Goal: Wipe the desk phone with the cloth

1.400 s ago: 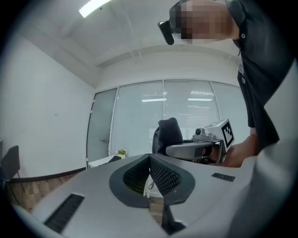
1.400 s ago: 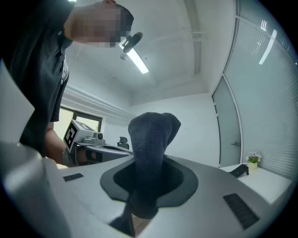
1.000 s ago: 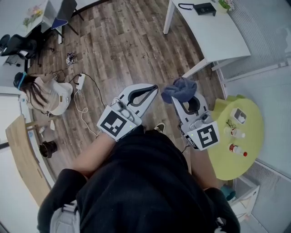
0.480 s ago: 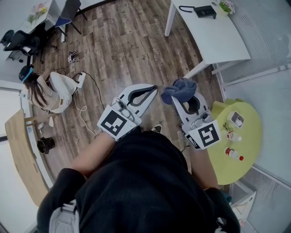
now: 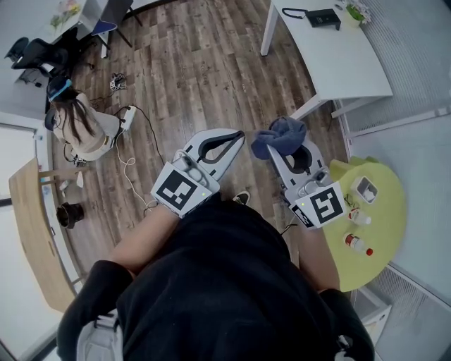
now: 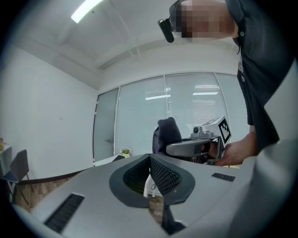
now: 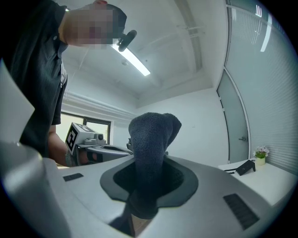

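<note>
A dark blue cloth (image 5: 279, 137) is bunched at the tip of my right gripper (image 5: 275, 149), whose jaws are shut on it; in the right gripper view the cloth (image 7: 150, 153) stands up between the jaws. My left gripper (image 5: 238, 139) is held beside it, shut with nothing in it, its jaws (image 6: 150, 160) meeting. Both are held over the wooden floor in front of the person's body. The black desk phone (image 5: 322, 16) lies on the white desk (image 5: 331, 56) at the top right, far from both grippers. It also shows small in the right gripper view (image 7: 245, 167).
A round yellow-green table (image 5: 380, 218) with small bottles and a box stands at the right. A person (image 5: 79, 127) crouches on the floor at the left near cables and a power strip (image 5: 127, 121). A wooden table (image 5: 32, 233) is at the far left.
The view has shifted slightly: the desk, round table and crouching person have moved in the frame. Both grippers stay as they were, the cloth still in the right one.
</note>
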`<state>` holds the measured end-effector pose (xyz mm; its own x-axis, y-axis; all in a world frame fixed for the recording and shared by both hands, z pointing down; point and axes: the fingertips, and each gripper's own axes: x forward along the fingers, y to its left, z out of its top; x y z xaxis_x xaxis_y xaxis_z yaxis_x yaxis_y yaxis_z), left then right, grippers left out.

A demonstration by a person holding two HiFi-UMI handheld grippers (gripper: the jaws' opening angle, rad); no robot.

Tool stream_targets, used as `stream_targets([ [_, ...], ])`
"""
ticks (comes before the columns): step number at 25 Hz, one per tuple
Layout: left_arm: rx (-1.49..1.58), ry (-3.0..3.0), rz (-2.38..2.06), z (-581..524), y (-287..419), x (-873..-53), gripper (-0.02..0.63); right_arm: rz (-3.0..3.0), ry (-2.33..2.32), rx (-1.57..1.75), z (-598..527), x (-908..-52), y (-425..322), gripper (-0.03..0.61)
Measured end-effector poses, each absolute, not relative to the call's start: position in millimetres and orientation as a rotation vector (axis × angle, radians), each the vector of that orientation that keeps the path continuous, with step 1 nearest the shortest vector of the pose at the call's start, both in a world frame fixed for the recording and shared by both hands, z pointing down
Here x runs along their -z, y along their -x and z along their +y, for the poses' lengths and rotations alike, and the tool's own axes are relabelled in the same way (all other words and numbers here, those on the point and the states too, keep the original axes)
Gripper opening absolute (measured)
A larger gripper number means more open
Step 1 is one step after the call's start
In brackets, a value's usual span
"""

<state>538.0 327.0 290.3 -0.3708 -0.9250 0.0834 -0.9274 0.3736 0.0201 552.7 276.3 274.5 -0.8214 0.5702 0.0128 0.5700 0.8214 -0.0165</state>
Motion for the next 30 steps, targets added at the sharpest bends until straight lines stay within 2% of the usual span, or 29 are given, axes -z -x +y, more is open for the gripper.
stream_targets([
  [7, -0.023, -1.695, -2.548, 333, -506, -293, 0.011, -2.959, 0.952, -0.031, 284, -281, -522, 0.103],
  [30, 0.013, -1.75, -2.537, 407, -322, -296, 0.011, -2.921, 0.907, 0.072, 365, -283, -339, 0.103],
])
